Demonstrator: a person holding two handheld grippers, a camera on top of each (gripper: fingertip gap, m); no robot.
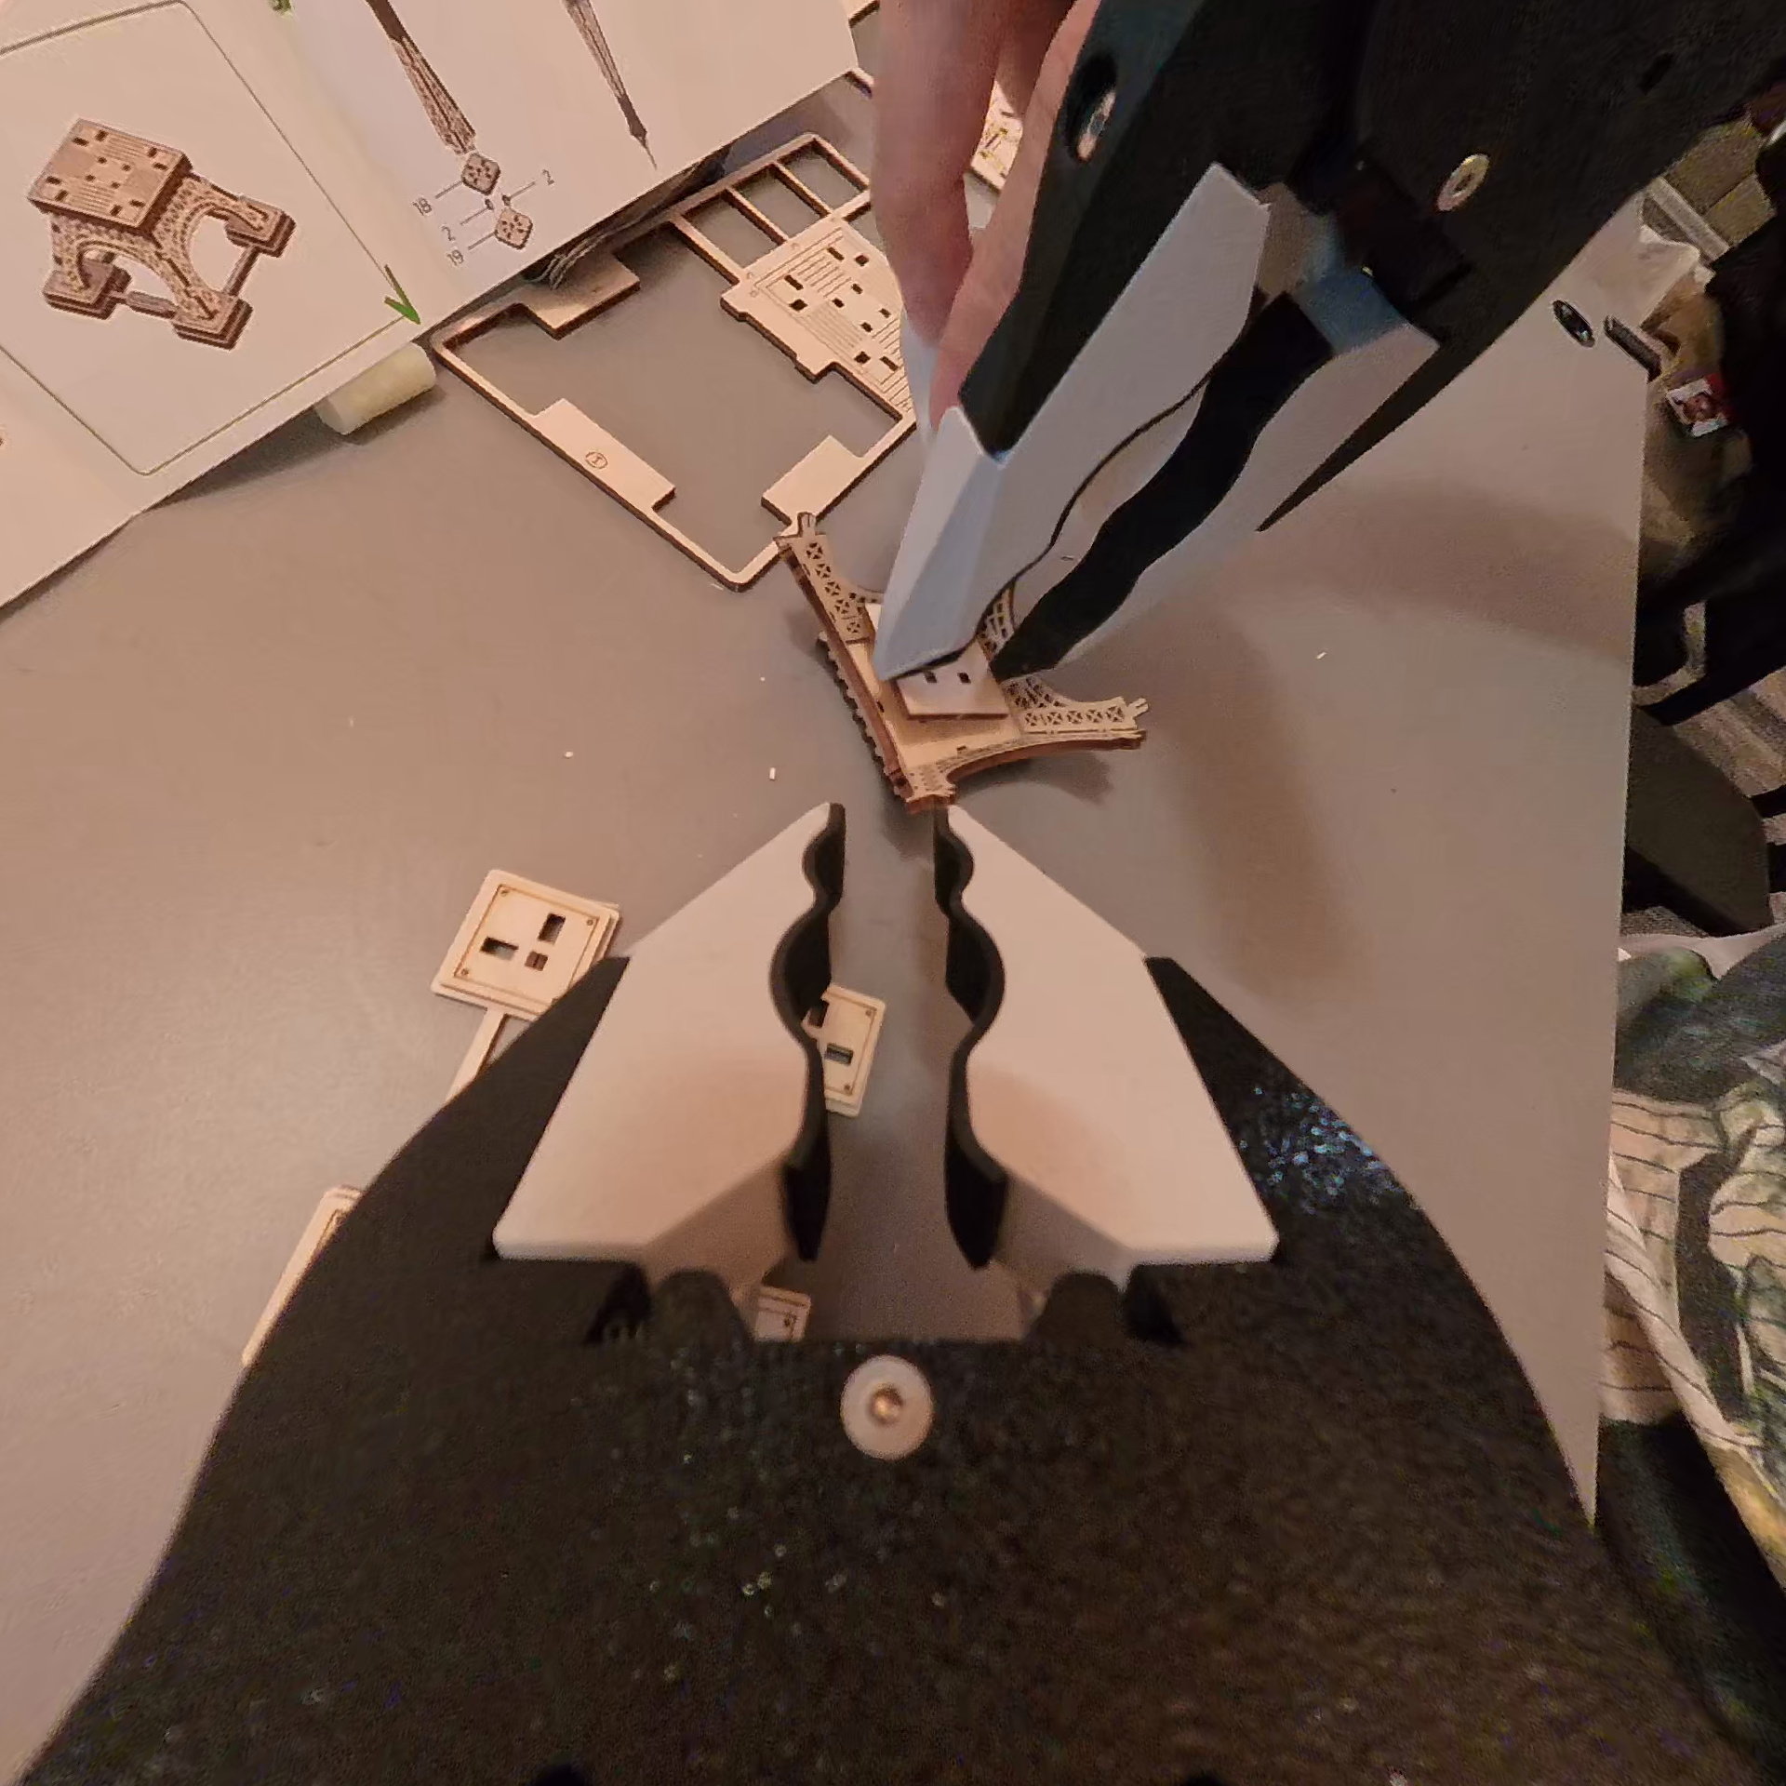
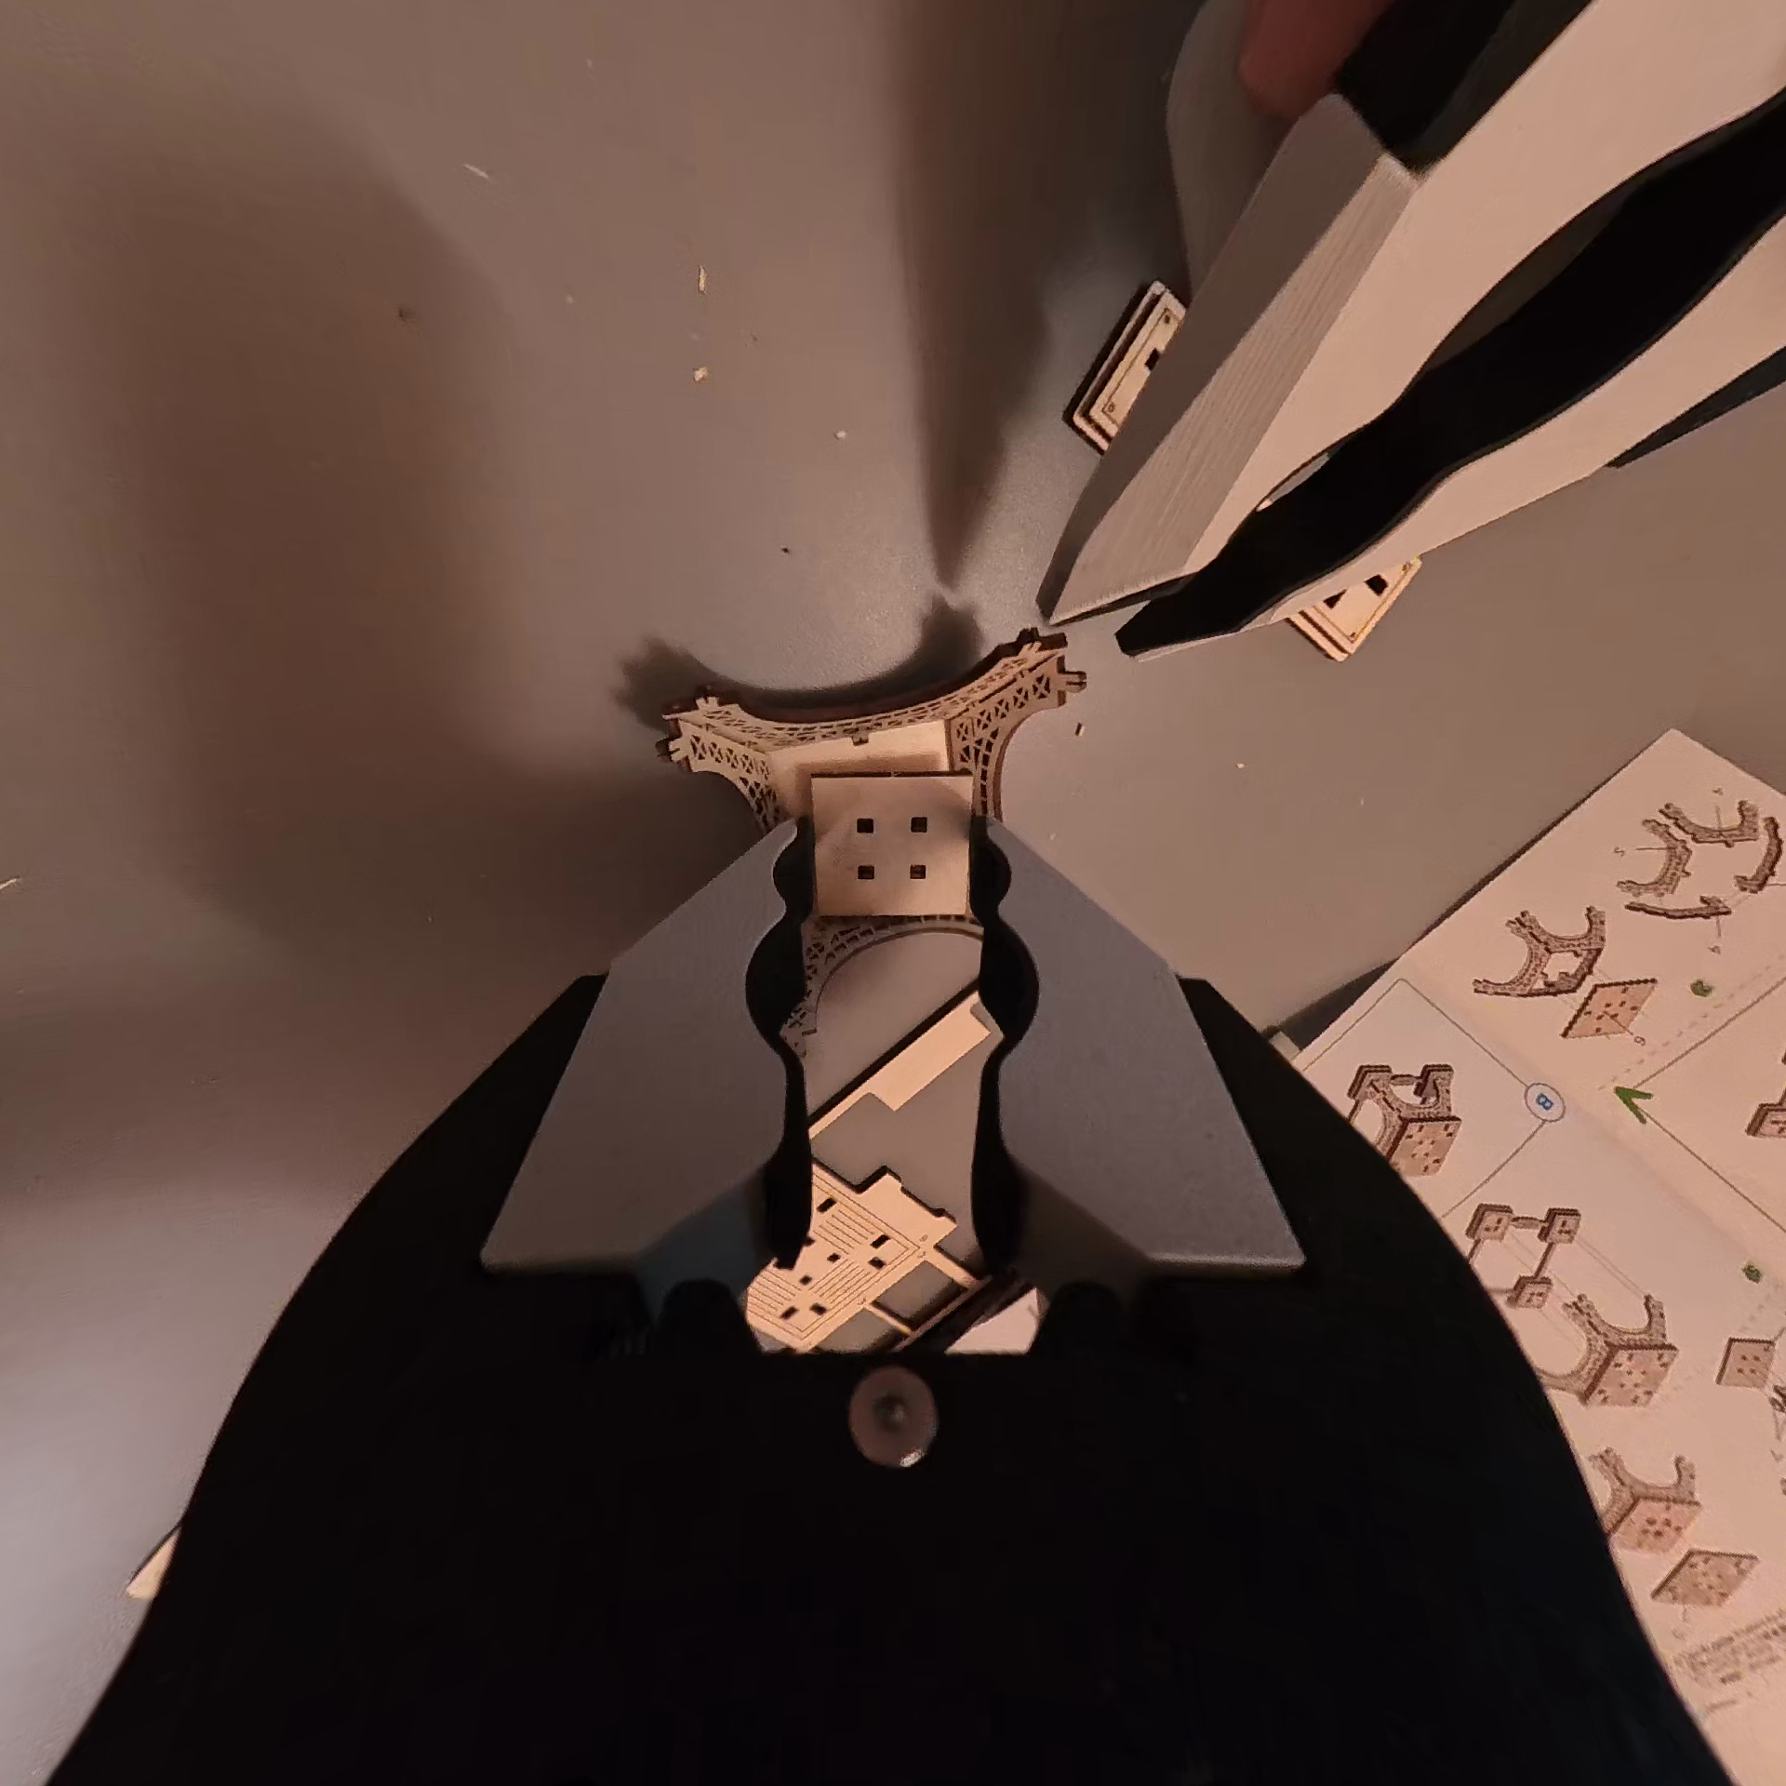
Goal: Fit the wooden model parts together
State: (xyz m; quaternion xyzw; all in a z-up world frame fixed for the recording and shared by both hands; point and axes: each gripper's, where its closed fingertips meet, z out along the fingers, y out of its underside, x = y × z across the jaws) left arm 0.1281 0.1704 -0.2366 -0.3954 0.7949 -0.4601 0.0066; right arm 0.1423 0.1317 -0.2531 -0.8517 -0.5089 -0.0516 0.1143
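Observation:
A lattice wooden tower-base model [image 1: 976, 749] lies on the grey table [image 1: 387, 725]; it also shows in the right wrist view [image 2: 734, 744]. A small square wooden plate with four holes [image 2: 889, 875] sits on top of the model. My right gripper [image 2: 887, 831] is shut on this plate, one finger on each side; in the left wrist view the right gripper [image 1: 952, 672] reaches down from the upper right onto the plate [image 1: 952, 710]. My left gripper [image 1: 887, 821] is open and empty, its tips just short of the model; it also shows in the right wrist view [image 2: 1097, 628].
Instruction sheets [image 1: 193, 242] [image 2: 1595, 1256] lie at the table's far side. A punched-out wooden frame sheet [image 1: 676, 406] lies beside them. Loose square wooden parts [image 1: 522, 937] [image 2: 1126, 367] lie under my left gripper. A hand [image 1: 928, 193] holds the right gripper. The table edge [image 1: 1624, 773] runs on the right.

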